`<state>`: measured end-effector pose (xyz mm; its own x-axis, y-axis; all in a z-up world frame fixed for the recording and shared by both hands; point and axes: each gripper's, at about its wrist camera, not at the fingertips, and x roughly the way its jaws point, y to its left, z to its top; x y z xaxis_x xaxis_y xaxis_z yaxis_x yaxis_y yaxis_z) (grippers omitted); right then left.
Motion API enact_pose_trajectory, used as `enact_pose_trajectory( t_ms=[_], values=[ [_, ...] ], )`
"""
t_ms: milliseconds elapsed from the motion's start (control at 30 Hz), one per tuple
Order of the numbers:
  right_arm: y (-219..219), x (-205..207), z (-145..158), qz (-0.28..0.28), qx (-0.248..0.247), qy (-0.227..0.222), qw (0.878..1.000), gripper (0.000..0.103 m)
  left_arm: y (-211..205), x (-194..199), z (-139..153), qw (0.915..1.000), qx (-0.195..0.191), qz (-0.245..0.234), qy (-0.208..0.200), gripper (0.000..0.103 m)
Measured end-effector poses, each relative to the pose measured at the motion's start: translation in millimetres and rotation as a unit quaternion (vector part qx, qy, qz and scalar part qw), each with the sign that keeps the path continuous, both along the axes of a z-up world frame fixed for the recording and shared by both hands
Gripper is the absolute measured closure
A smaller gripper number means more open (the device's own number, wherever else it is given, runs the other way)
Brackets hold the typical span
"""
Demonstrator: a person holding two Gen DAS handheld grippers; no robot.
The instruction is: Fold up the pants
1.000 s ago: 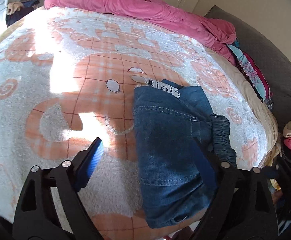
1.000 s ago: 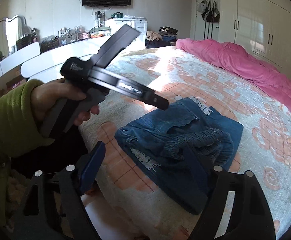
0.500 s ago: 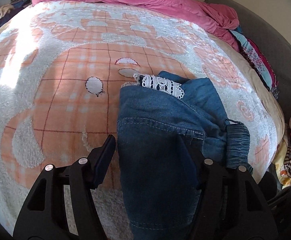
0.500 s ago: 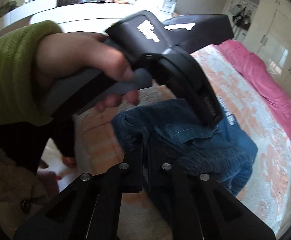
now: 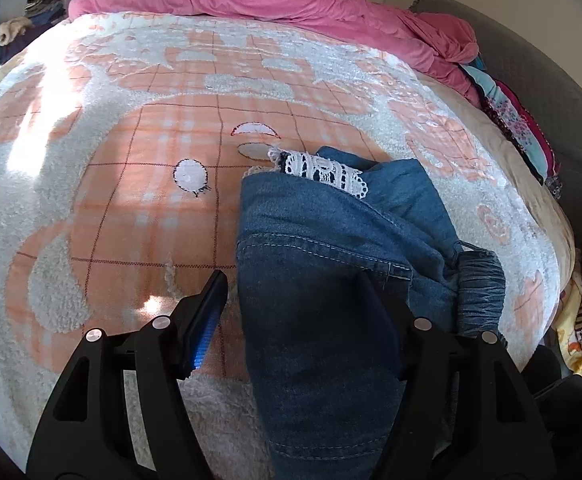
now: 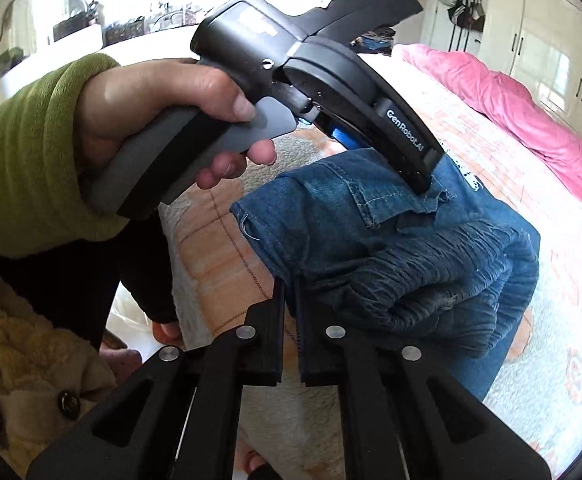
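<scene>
The left gripper [image 5: 291, 304] is spread wide, tilted down onto the jeans [image 5: 331, 280]. The right gripper [image 6: 289, 292] pinches their edge.

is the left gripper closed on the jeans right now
No: in the left wrist view the left gripper stands wide open, one finger over the blanket and the other on the folded jeans.
</scene>
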<state>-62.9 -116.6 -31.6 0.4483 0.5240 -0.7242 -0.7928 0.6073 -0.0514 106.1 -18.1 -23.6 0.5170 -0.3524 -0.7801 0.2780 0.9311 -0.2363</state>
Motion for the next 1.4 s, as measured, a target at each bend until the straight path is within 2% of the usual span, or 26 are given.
enact_pose_trajectory(
  t_ms=[100,167,267,467,500,533,567,1000,1067,1133,1267,1400],
  values=[
    [-3,-3,2,-0.006,0.013,0.008,1.000,0.085,-1,-3,3,1.0000,-0.001,0.001,-0.004,0.043],
    [-1,-7,4,-0.006,0.023,0.013,1.000,0.070,0,-5,5,1.0000,-0.001,0.001,-0.008,0.042],
    [5,-15,5,-0.007,0.025,0.005,1.000,0.066,0,-8,9,0.9999,-0.005,-0.003,-0.011,0.040],
    [4,-21,12,-0.016,0.040,0.003,0.999,0.065,1,-16,16,0.9997,-0.007,-0.001,-0.022,0.036],
    [3,-22,14,-0.017,0.042,0.001,0.999,0.061,1,-17,18,0.9997,-0.007,0.000,-0.024,0.036],
    [1,-24,17,-0.017,0.046,0.001,0.999,0.050,2,-18,20,0.9996,-0.008,-0.001,-0.026,0.035],
    [0,-26,20,-0.018,0.051,0.001,0.999,0.048,2,-20,22,0.9995,-0.010,-0.001,-0.029,0.034],
    [-20,-35,48,-0.054,0.093,-0.034,0.994,0.044,4,-40,47,0.9977,-0.012,-0.005,-0.066,0.024],
    [-22,-36,51,-0.063,0.092,-0.039,0.993,0.026,5,-42,49,0.9976,-0.012,-0.004,-0.068,0.020],
    [-25,-36,53,-0.067,0.100,-0.040,0.992,0.026,7,-44,51,0.9974,-0.013,0.000,-0.071,0.013],
    [-32,-35,58,-0.082,0.110,-0.049,0.989,0.018,13,-46,54,0.9972,-0.018,0.010,-0.072,0.010],
    [-41,-31,61,-0.100,0.122,-0.051,0.986,0.018,20,-50,58,0.9968,-0.024,0.018,-0.075,0.010]
  ],
)
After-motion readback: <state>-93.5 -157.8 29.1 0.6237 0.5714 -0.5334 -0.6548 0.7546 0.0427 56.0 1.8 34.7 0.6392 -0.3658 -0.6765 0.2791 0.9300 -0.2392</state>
